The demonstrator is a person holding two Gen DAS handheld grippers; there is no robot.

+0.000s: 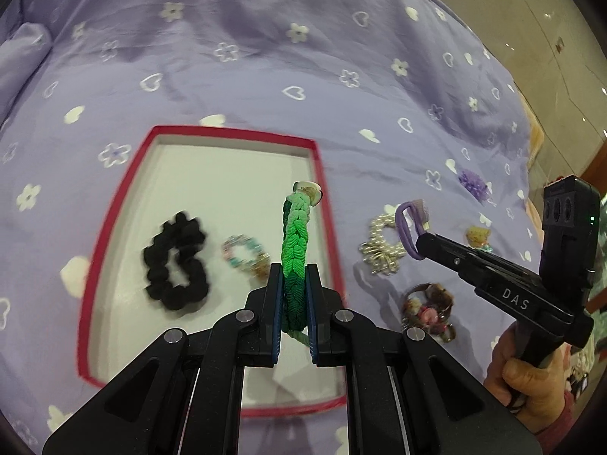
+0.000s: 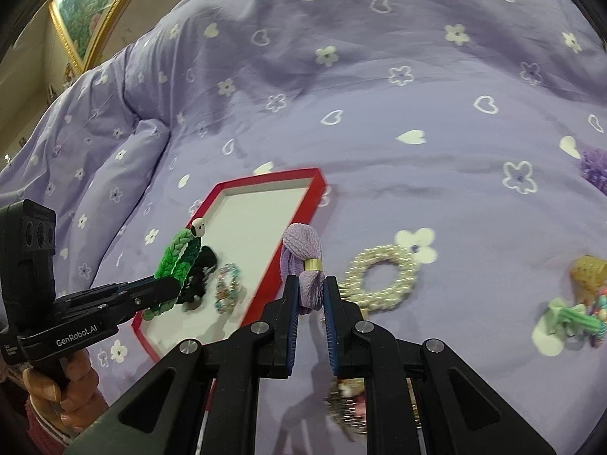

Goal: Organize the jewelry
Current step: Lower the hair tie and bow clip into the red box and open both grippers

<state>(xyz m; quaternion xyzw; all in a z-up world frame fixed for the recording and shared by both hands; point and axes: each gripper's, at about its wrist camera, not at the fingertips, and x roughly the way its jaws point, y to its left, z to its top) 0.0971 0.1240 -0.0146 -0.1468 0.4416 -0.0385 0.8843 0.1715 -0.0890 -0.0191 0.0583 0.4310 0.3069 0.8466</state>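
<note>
My left gripper (image 1: 294,276) is shut on a green braided hair tie (image 1: 295,242) and holds it above the right side of a red-rimmed white tray (image 1: 326,197). In the tray lie a black scrunchie (image 1: 176,261) and a small beaded bracelet (image 1: 242,254). My right gripper (image 2: 310,288) is shut on a lilac hair tie (image 2: 305,261) just right of the tray (image 2: 265,288). The left gripper (image 2: 167,288) with the green tie (image 2: 176,261) shows in the right wrist view. The right gripper (image 1: 417,244) shows in the left wrist view.
On the purple bedspread (image 1: 265,76) lie a pearl ring scrunchie (image 2: 383,276), a purple pompom tie (image 2: 595,167), a bear and green bow clip pile (image 2: 584,303), and a dark beaded bracelet (image 1: 428,311). The bed edge and floor (image 1: 550,38) are at right.
</note>
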